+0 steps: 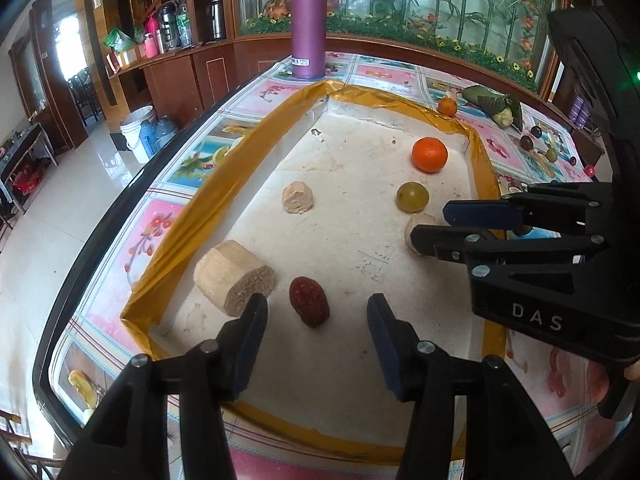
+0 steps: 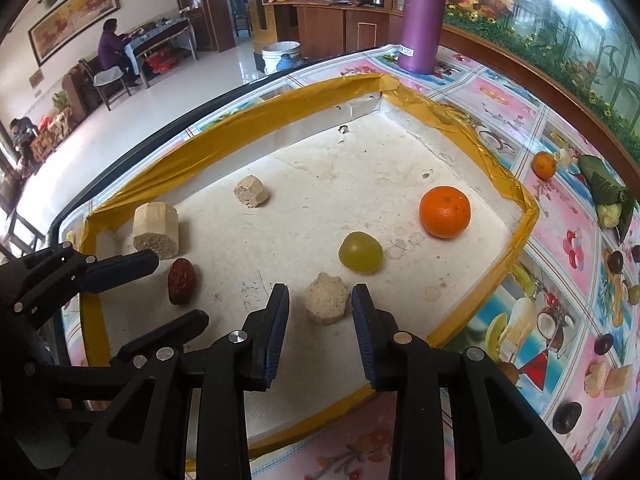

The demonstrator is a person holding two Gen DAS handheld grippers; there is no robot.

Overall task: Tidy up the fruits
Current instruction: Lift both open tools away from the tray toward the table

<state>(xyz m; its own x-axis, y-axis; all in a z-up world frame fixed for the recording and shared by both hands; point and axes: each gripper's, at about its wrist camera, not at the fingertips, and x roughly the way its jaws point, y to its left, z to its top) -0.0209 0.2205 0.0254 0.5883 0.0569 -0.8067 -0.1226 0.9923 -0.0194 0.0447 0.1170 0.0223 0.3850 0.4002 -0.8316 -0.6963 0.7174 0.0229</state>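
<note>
1. My left gripper (image 1: 318,312) has its jaws apart, nothing clamped. The red date (image 1: 309,301) lies on the tray floor between the fingertips, touching neither pad.
2. My right gripper (image 2: 320,306) has its jaws narrowly apart. The small cane piece (image 2: 327,298) sits between the tips; there is a gap on both sides, so no grip.
3. Just left of the left claw is the big cane chunk (image 1: 234,276), beside the date.
4. Ahead of the right claw lie the green grape (image 2: 360,251), then the orange (image 2: 445,211) further out and right.
5. A third cane piece (image 2: 251,191) lies ahead-left.
6. Everything above sits inside the white tray (image 2: 516,188) with gold-taped rim.
7. Past the tray's far corner stands the purple flask (image 1: 308,24), upright on the tablecloth.
</note>
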